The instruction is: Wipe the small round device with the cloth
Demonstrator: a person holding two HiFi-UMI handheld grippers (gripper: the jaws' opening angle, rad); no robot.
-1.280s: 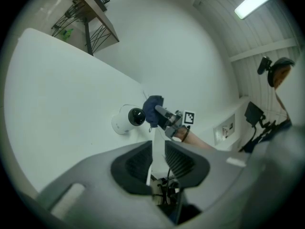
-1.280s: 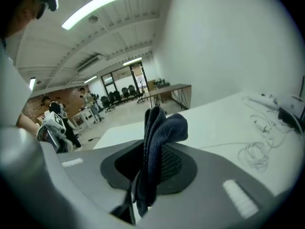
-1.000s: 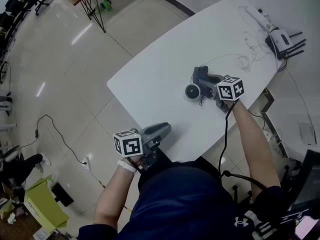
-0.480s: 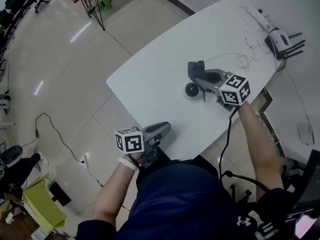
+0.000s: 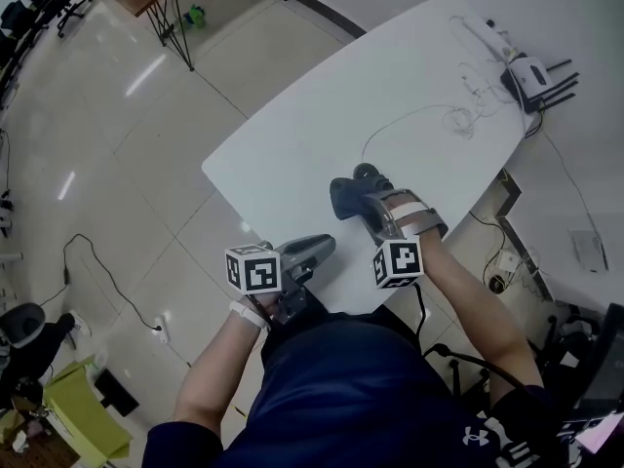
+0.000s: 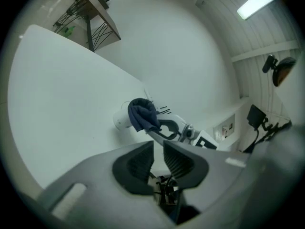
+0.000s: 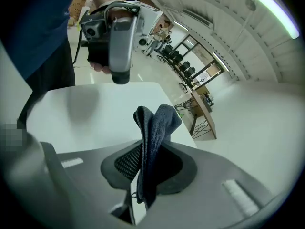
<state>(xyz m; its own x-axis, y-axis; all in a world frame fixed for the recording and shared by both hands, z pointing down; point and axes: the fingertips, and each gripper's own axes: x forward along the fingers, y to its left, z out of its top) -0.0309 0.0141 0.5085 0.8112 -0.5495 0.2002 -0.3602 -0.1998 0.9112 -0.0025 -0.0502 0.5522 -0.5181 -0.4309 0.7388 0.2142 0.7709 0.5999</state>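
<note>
While its jaws clamp the dark cloth (image 7: 153,123), the right hand-held gripper (image 5: 361,205) tilts downward above the table (image 5: 292,125).

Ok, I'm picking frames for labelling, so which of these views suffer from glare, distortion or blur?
Head view: sharp and evenly lit, with only glare streaks on the floor. Left gripper view: strong fisheye bending, black corners, ceiling light blown out. Right gripper view: the same bending and dark rim, but the cloth is crisp.
</note>
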